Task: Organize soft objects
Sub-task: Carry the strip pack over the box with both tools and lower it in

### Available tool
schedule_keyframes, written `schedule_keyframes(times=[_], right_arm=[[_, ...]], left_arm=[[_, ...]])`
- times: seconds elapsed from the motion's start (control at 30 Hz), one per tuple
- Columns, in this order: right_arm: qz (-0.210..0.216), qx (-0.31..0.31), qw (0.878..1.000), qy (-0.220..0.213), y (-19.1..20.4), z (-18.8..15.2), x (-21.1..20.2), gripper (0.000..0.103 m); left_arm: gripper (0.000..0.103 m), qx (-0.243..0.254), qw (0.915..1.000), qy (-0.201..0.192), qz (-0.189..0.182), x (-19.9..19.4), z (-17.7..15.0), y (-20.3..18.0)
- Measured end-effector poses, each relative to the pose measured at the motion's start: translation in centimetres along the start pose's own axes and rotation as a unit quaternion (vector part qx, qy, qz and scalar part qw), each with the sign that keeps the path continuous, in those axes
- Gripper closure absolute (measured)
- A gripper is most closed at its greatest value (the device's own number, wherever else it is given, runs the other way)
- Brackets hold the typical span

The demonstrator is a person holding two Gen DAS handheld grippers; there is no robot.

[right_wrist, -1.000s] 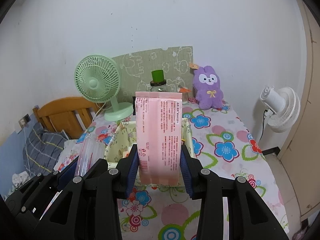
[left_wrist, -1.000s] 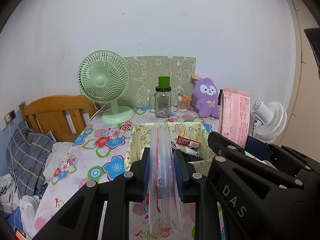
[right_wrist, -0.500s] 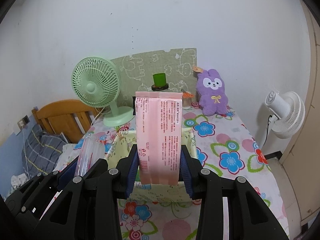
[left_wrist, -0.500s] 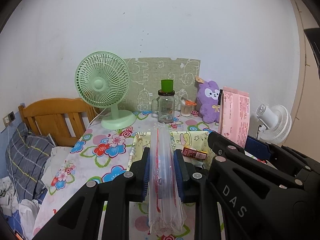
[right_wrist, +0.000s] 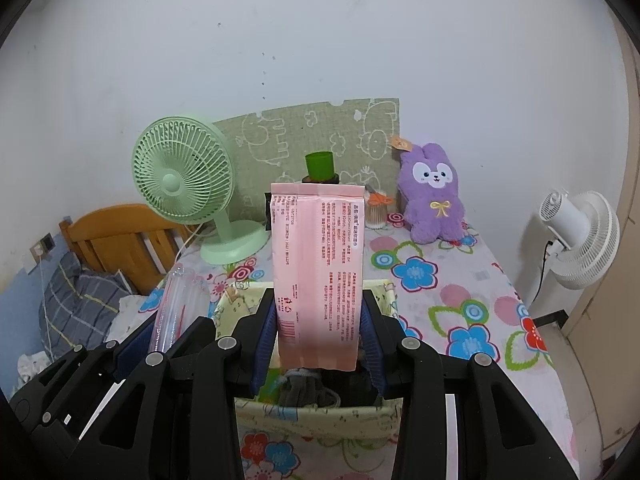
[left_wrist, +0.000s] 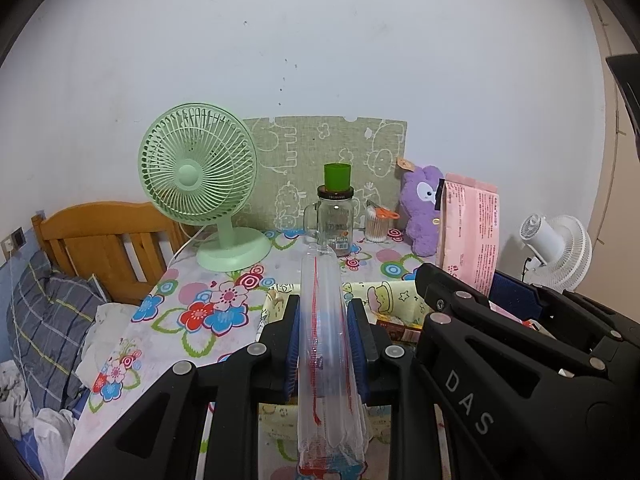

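Change: across the last second both grippers had carried their loads forward over the flowered table (right_wrist: 472, 280); the cloth-lined basket (right_wrist: 320, 408) had slid from ahead of the jaws to beneath them.
Meaning: both packs seemed nearly placed for lowering into the basket; release not yet begun.
Left gripper (left_wrist: 323, 344): jaws pinched the clear plastic pack (left_wrist: 326, 360), upright, at 6 o'clock in its view.
Right gripper (right_wrist: 318, 328): jaws clamped the pink pack (right_wrist: 318, 272), upright, directly over the basket.
Count, held packs: two, one per gripper.
Count, fans: two, green fan (right_wrist: 180, 188) at 10 o'clock, white fan (right_wrist: 580, 232) at 3 o'clock.
Count, plush toys: one purple rabbit (right_wrist: 434, 196) at 1 o'clock.
Count, jars: one glass jar (left_wrist: 335, 220) with green cup on top.
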State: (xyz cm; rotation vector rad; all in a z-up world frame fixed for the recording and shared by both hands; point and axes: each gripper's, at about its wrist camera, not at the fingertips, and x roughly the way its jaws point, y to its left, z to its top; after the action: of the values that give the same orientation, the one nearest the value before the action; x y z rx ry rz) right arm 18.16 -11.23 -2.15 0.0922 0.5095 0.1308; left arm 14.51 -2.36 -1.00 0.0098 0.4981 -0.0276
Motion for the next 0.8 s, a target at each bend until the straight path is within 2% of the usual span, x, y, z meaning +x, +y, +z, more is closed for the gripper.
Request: schedule_keyframes(times=[0.67,0.8], right_arm=[[-0.008,0.016,1.000,0.016,-1.3,0.5,5.7,0.060],[-0.011,0.014,0.999,0.026,-1.2,0.3,6.8,0.060]], left_arm=[[0.081,0.005,1.0000,0.004,-0.003,5.9,0.3,0.3],[0.077,0.001,0.9999,0.014,0.002,7.1,0.0,0.7]])
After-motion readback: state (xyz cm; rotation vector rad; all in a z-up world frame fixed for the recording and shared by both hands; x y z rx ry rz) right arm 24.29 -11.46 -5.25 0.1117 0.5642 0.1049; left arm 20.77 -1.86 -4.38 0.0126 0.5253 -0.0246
